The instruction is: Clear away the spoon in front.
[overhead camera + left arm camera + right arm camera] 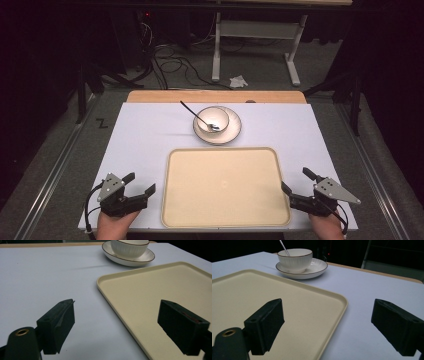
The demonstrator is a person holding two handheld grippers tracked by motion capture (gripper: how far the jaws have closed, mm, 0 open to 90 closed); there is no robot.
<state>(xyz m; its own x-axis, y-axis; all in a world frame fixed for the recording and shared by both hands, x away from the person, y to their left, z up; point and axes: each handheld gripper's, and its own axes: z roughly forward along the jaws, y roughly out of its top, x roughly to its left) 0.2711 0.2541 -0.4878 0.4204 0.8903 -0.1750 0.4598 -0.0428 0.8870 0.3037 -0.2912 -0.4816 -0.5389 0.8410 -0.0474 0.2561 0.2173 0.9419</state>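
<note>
Left gripper [141, 183] near left of tray [225, 190], jaws apart, empty, right gripper [296, 181] near right, jaws apart, empty, bowl [212, 119] with spoon [197, 116] on saucer [235, 131] beyond tray's far edge.

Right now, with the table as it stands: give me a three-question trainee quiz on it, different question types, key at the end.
1. True or false: the spoon lies flat on the tray.
2. What does the bowl stand on? A) the tray B) a saucer C) the bare table
3. Fill in: both the left gripper and the right gripper have their jaws ____, with nothing between them.

Key:
1. False; it rests in the bowl, handle leaning out over the rim.
2. B
3. open
</note>
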